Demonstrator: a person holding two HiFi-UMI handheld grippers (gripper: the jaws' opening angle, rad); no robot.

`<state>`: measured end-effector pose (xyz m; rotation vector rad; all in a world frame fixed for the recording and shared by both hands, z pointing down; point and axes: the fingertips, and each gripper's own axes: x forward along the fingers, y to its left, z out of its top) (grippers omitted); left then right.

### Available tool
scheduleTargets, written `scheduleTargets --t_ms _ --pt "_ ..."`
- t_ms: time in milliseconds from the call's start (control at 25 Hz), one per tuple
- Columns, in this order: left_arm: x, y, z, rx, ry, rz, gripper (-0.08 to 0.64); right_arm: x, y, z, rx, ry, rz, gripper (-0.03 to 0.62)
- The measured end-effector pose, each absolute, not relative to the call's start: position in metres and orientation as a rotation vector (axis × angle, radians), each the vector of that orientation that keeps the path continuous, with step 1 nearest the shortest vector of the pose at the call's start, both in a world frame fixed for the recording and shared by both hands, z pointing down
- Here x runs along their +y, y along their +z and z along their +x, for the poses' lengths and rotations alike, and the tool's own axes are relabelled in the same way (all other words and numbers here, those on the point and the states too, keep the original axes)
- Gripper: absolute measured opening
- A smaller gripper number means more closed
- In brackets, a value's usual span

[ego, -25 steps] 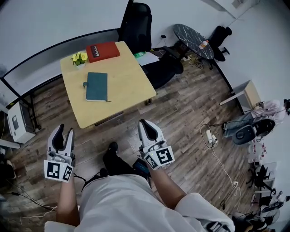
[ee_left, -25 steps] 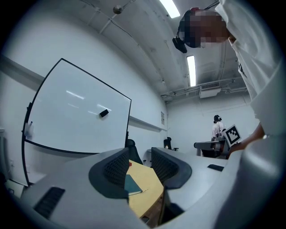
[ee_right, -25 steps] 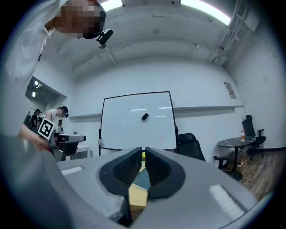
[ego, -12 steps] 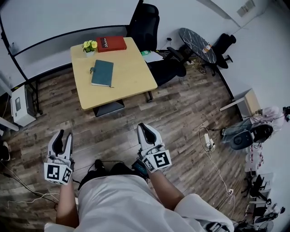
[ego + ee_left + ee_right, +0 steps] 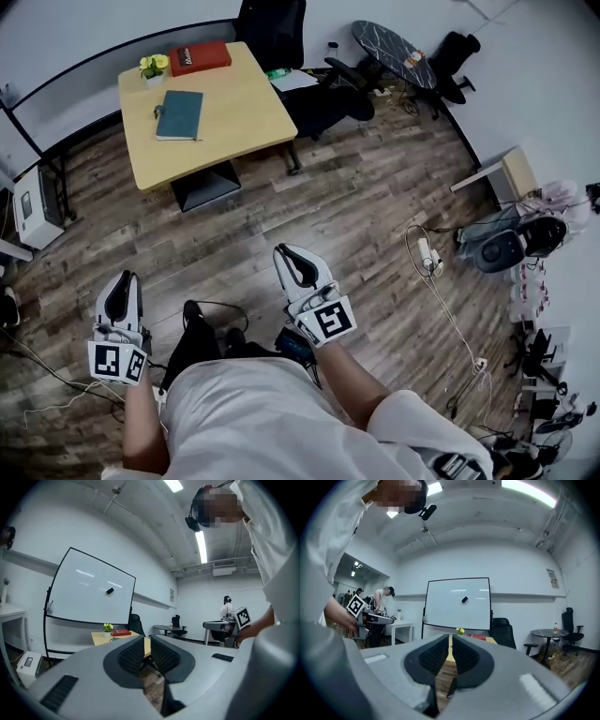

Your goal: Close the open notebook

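While notebook (image 5: 179, 114) lies closed on table (image 5: 242, 120), red book (image 5: 199, 57), flowers (image 5: 152, 66) alongside.

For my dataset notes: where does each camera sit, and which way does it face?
Head view: on the person's head, steeply down at the table, left hand-held gripper, right hand-held gripper, forearms.
Left gripper view: rides that gripper, level toward the whiteboard; its empty jaws, just closing to a narrow gap, and a shirt show.
Right gripper view: likewise; shut, empty jaws.
Shared: both gripper views see table and whiteboard.
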<state>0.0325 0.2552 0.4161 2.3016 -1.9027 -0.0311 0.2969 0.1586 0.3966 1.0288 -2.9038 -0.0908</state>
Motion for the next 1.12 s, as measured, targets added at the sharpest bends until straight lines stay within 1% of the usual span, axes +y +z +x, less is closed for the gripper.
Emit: scheduleTargets --t_ms 120,200,320,480,680,1120 --pt "0.270 0.418 0.067 -1.890 -0.027 2.325 0.026 0.179 0.412 0.340 -2.860 -0.069 1.056 0.023" --pt "0.278 0.428 0.076 -1.884 -0.024 2.315 0.021 0.188 0.423 0.352 -2.851 -0.062 1.075 0.023" --pt "0.295 0.444 0.087 -1.864 -0.037 2.276 0.014 0.202 0.437 0.355 -2.872 0.006 1.084 0.023" --pt "0.300 0.446 0.105 -1.842 0.018 2.308 0.014 0.212 0.440 0.362 -2.922 0.091 1.056 0.023" --pt "0.292 0.430 0.110 -1.851 0.021 2.345 0.014 0.207 0.436 0.365 -2.929 0.057 1.061 0.023" --pt "0.305 0.424 0.113 -1.873 0.003 2.356 0.014 0.209 0.444 0.362 -2.931 0.104 1.062 0.023"
